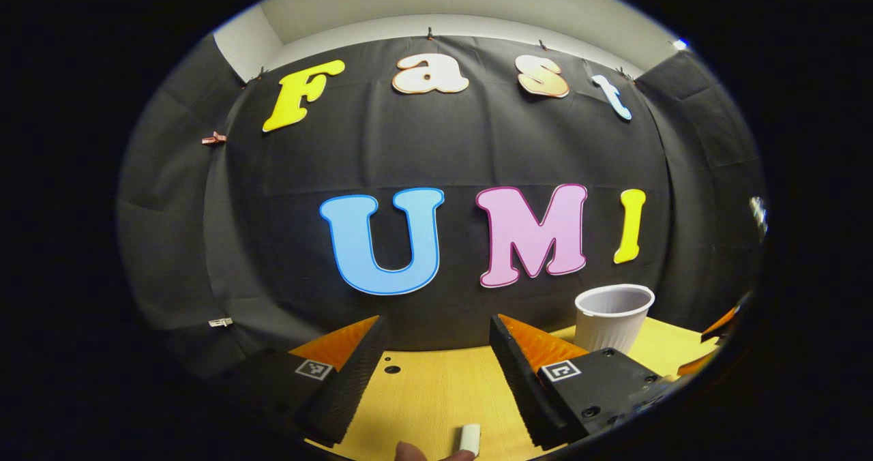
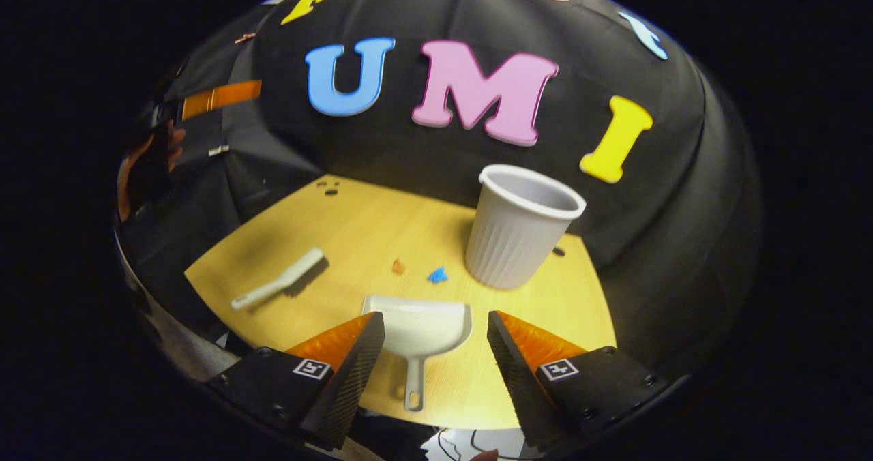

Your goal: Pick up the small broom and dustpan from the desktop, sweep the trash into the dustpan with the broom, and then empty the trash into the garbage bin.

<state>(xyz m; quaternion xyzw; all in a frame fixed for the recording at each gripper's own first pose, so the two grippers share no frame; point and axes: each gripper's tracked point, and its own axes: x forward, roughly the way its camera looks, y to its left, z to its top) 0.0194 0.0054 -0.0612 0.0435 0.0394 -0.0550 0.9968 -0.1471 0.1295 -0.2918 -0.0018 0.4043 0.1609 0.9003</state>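
In the right gripper view, the white dustpan lies flat on the wooden desktop, handle toward me. My right gripper hovers open above it, a finger on either side, holding nothing. The white broom lies to the left, apart from the pan. An orange scrap and a blue scrap sit just beyond the pan's mouth. The white ribbed bin stands upright at the back right. My left gripper is open and empty over the desktop, with the bin to its right.
A small white piece pokes in at the bottom of the left gripper view beside a fingertip; I cannot tell what it is. A hand shows at the far left of the right gripper view. The black cloth wall closes the desk's back.
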